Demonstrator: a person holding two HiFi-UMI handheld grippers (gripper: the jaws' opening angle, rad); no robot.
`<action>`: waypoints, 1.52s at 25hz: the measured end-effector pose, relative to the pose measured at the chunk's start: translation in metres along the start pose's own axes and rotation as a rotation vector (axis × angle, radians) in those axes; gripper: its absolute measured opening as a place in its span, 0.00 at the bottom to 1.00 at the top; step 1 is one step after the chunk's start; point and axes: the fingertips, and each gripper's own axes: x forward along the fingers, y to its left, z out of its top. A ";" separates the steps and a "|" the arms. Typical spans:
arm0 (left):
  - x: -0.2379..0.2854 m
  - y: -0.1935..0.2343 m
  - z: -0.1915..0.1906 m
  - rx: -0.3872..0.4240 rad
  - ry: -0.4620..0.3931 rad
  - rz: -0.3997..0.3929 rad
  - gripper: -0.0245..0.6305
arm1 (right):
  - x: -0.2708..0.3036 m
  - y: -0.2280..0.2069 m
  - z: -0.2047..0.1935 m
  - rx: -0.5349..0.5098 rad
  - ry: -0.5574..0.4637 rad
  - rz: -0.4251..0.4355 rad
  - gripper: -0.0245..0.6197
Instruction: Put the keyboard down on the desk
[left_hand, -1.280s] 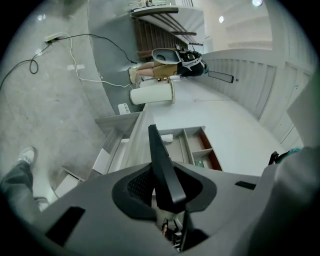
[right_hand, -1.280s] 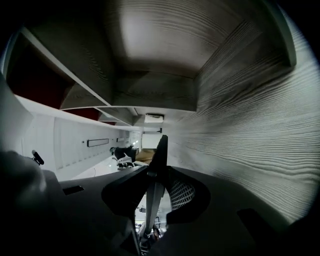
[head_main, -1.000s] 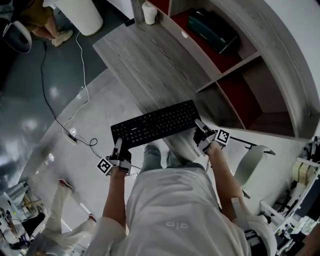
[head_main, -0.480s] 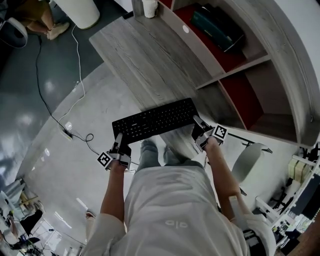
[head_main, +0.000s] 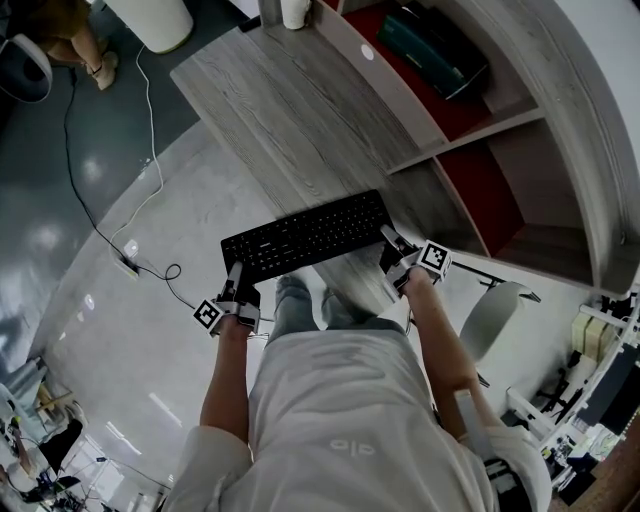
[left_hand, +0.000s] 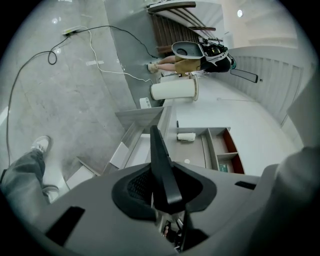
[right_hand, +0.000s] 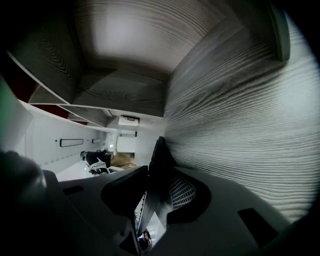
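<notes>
**A:** What are the tools doing?

**B:** The left gripper (head_main: 236, 274) is clamped on the left end of the keyboard (head_main: 310, 234). In its own view the black board runs edge-on straight out between the two jaws, and both press on it. The right gripper (head_main: 392, 246) has the right end the same way. Its jaws have just eased a little wider, but the board's edge sits between them with the pads against it.

**A:** So both ends are held. Where is the keyboard itself?

**B:** It lies across the person's front, keys up and roughly level. Its right part lies over the near corner of the desk (head_main: 290, 110), while the left part sticks out over the grey floor (head_main: 130, 300). The right gripper view shows the wood grain close beside the jaws — whether the underside touches the top I cannot tell.

**A:** And around it?

**B:** The person's jeans and shoes (head_main: 290, 292) show just below the board. Along the right of the desk stands a shelf unit (head_main: 540, 130) with red inner panels, and a dark case (head_main: 435, 48) lies in one compartment. At the far end of the desk stands a white cup (head_main: 295, 12) — beyond it, on the floor, is a white bin (head_main: 150, 18). A cable (head_main: 105, 190) trails across the floor to the left.
</notes>
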 end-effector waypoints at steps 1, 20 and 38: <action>0.000 0.000 -0.001 -0.008 -0.002 0.001 0.19 | 0.000 0.000 0.001 -0.013 -0.005 -0.014 0.25; 0.034 0.006 -0.061 -0.005 0.153 -0.042 0.19 | 0.007 -0.008 -0.062 -0.022 0.124 -0.054 0.38; 0.082 -0.005 -0.137 -0.004 0.291 -0.038 0.19 | 0.022 -0.004 -0.103 0.015 0.172 -0.033 0.27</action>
